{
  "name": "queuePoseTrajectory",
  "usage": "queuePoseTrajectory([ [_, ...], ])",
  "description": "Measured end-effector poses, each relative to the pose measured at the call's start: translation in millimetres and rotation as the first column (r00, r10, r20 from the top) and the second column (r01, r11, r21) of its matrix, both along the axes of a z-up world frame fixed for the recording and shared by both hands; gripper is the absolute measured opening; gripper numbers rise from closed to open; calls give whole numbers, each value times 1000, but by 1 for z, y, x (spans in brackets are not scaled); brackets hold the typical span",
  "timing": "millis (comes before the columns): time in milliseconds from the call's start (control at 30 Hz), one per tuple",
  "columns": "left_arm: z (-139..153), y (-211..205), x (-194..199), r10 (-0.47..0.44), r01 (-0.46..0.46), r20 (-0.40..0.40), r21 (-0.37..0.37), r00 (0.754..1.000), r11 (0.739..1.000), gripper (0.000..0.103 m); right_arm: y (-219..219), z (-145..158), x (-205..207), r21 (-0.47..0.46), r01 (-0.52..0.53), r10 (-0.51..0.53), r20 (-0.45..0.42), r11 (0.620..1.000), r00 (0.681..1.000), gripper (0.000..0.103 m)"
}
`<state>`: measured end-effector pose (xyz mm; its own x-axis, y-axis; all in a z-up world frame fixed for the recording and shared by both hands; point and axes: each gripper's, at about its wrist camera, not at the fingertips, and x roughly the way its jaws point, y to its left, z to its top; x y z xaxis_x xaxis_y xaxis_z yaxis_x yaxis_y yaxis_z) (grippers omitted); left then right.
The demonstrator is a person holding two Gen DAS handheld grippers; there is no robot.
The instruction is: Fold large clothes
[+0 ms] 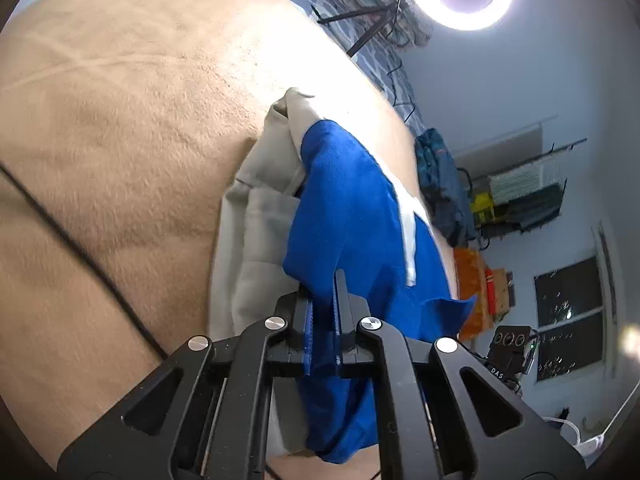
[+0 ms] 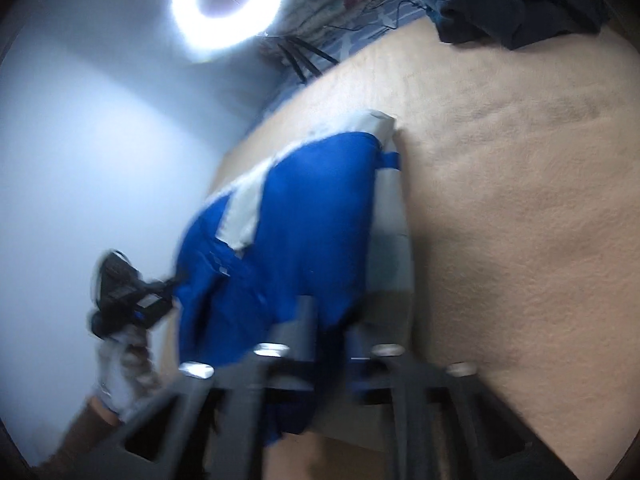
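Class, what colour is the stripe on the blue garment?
White, on the blue garment; the stripe shows sharpest in the left wrist view.

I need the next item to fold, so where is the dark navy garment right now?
In the right wrist view the dark navy garment lies bunched at the top right, on the far edge of the tan blanket, well beyond the blue garment.

Tan fuzzy blanket-covered bed [image 1: 132, 128]; beige garment [image 1: 256, 208] lying on it, dark clothes [image 2: 520, 12] at far edge.
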<state>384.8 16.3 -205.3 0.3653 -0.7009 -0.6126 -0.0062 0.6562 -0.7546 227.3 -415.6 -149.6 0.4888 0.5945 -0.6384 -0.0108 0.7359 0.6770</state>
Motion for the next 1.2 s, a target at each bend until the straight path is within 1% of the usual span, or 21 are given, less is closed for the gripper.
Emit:
queuePoseTrajectory([
  [67, 8, -4, -11, -3, 2, 27, 22, 1000, 1000, 3, 3, 17, -3, -4, -25, 26, 42, 1000, 999, 0],
  [133, 6, -6, -18, -12, 9, 28, 81, 1000, 997, 2, 5, 29, -5, -60, -45, 49, 73, 997, 996, 0],
  [167, 0, -6, -20, -15, 14, 11, 109, 1000, 994, 2, 6, 27, -5, -98, -47, 53, 61, 994, 997, 0],
  [233, -16, -7, -21, -21, 24, -20, 148, 1000, 989, 3, 6, 9, -3, -146, -43, 43, -3, 988, 999, 0],
  [267, -23, -9, -21, -29, 33, -22, 165, 999, 986, 3, 7, 0, -2, -163, -46, 42, -25, 986, 999, 0],
  [300, -24, -10, -22, -31, 34, -21, 172, 999, 985, 4, 14, -11, -3, -210, -59, 50, -51, 976, 997, 0],
  [367, -21, -13, -23, -40, 40, -6, 203, 999, 978, 6, 26, -17, -4, -292, -88, 76, -52, 952, 996, 0],
  [400, -18, -13, -24, -44, 43, -4, 221, 999, 974, 9, 27, -14, -4, -304, -92, 80, -52, 948, 995, 0],
  [433, -12, -14, -25, -57, 55, 1, 245, 998, 968, 9, 26, -9, -3, -302, -101, 87, -60, 948, 994, 4],
  [467, -5, -14, -27, -69, 65, 5, 277, 998, 959, 12, 25, -4, -3, -306, -106, 91, -62, 946, 994, 6],
  [500, 4, -14, -28, -81, 71, 21, 310, 996, 948, 18, 22, 8, -4, -344, -97, 88, -41, 934, 995, 11],
  [533, 14, -12, -31, -88, 66, 50, 334, 995, 940, 21, 21, 20, -5, -386, -80, 84, -8, 919, 996, 25],
  [567, 26, -10, -33, -93, 57, 86, 355, 992, 933, 21, 18, 32, -8, -417, -64, 85, 31, 907, 996, 31],
  [667, 59, -8, -31, -92, 17, 179, 381, 980, 925, 22, 16, 59, -3, -429, -34, 100, 132, 903, 986, 32],
  [767, 78, -15, -18, -84, -9, 232, 374, 969, 927, 22, 24, 67, 20, -425, -28, 118, 187, 905, 975, 32],
  [800, 81, -20, -11, -79, -21, 246, 378, 966, 925, 25, 28, 66, 26, -427, -34, 127, 193, 904, 973, 32],
  [833, 83, -24, -5, -74, -32, 260, 383, 963, 923, 32, 35, 64, 36, -427, -43, 140, 198, 903, 970, 31],
  [900, 81, -34, 7, -74, -51, 288, 405, 955, 913, 38, 47, 58, 56, -425, -69, 163, 189, 903, 968, 31],
  [933, 78, -40, 15, -80, -49, 287, 417, 955, 908, 38, 53, 55, 63, -425, -79, 171, 183, 902, 968, 31],
  [1067, 54, -59, 46, -99, -12, 231, 438, 968, 899, 38, 69, 36, 91, -432, -118, 196, 141, 894, 970, 31],
  [1200, 24, -67, 64, -112, -1, 194, 506, 975, 863, 38, 68, 14, 106, -452, -117, 175, 88, 884, 981, 30],
])
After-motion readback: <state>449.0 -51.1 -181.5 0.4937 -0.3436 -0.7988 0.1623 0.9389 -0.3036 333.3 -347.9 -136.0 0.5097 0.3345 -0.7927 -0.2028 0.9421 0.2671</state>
